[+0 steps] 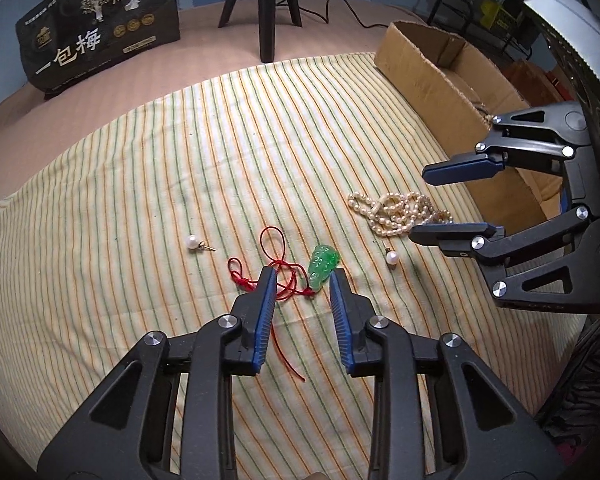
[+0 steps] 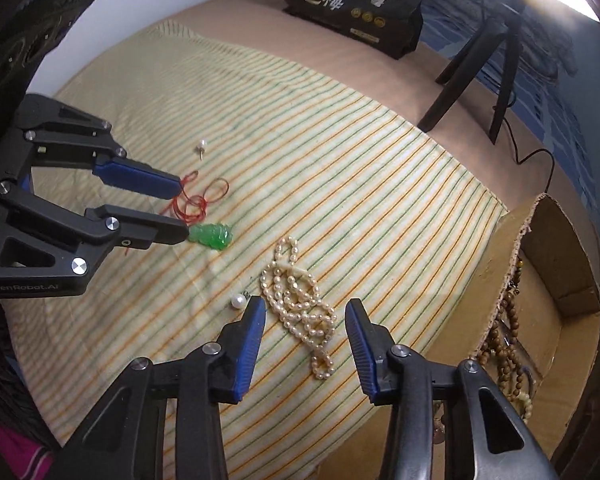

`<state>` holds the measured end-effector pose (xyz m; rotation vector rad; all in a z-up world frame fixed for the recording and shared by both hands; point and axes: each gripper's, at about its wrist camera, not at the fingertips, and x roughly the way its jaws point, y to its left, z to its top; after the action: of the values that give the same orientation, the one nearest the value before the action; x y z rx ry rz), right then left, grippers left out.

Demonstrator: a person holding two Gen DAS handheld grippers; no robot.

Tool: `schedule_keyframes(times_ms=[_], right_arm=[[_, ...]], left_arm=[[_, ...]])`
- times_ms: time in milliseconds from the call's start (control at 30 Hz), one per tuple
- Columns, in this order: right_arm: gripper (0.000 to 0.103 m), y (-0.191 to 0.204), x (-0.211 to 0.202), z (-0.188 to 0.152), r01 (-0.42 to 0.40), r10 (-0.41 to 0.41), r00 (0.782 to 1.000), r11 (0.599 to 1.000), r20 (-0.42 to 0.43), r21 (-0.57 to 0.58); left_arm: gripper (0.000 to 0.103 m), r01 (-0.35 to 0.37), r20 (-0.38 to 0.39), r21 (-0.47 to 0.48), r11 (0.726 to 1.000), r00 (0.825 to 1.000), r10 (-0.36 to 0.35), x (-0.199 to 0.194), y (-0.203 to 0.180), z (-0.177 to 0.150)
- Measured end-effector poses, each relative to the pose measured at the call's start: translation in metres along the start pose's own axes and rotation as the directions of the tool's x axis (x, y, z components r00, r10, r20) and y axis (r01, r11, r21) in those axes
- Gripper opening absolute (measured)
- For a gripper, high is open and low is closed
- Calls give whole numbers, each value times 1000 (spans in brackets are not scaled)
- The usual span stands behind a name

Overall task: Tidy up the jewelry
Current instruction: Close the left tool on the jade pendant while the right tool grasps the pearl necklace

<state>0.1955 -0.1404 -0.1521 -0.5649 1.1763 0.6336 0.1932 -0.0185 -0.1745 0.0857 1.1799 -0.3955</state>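
Jewelry is laid out on a striped cloth, with both grippers held apart and empty.

A carved green jade pendant on a tangled red cord is seen just ahead of the left gripper, whose jaws are spread wide with the pendant near the right fingertip. A heap of cream pearl strands is found between the widely spread jaws of the right gripper, towards the cloth's edge beside a cardboard box in which brown beads are held. One loose pearl is placed just beside the right gripper's left finger; another pearl is set well apart, left of the cord.
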Motion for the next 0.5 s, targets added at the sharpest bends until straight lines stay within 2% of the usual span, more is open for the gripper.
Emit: schedule_keyframes(times_ms=[500], right_arm=[[40, 4, 16, -2, -14, 13, 999, 1000, -40, -25]], left_arm=[[27, -17, -26, 49, 999, 999, 19, 20, -6, 3]])
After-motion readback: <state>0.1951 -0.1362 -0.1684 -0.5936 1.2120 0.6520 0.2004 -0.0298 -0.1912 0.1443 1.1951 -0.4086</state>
